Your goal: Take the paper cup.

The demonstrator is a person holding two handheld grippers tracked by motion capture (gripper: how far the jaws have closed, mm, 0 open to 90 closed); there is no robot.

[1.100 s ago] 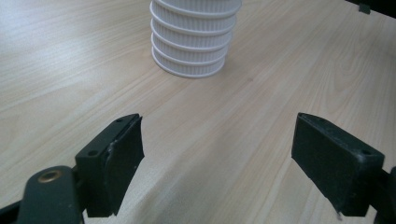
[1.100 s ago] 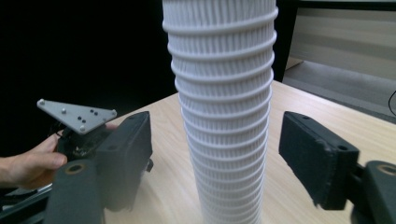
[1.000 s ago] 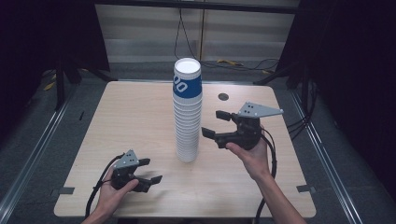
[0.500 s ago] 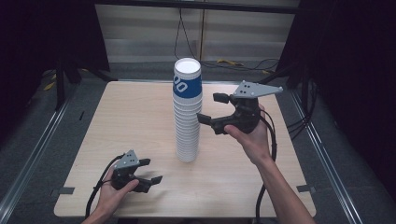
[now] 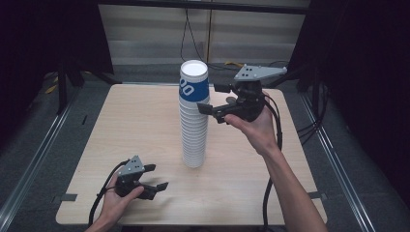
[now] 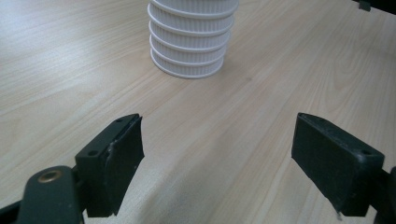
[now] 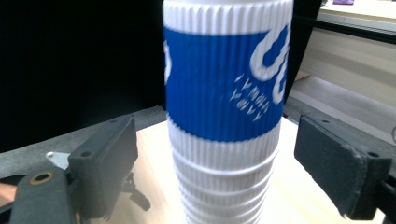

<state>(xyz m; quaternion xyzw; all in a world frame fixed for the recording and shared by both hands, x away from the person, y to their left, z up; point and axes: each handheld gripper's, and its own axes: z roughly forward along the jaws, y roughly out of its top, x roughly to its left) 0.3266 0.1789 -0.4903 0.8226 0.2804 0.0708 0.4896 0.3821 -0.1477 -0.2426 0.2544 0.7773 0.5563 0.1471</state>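
Right gripper [image 5: 212,99] jaws wide, just opened, nothing gripped, beside top cup [image 5: 194,82]. Centre jaws on blue band, squeeze lightly, lift straight. Left gripper [image 5: 155,176] open, idle.

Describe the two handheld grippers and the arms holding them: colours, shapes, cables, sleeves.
Both are black two-jaw tools. The right gripper carries a grey three-cornered plate with small holes on top; the left gripper has a smaller grey plate. A black cable trails from each. Up close, the fingers are flat, blocky black pads with screw holes, and a brass-coloured fitting sits near the base. The forearms are bare, no sleeves or gloves.
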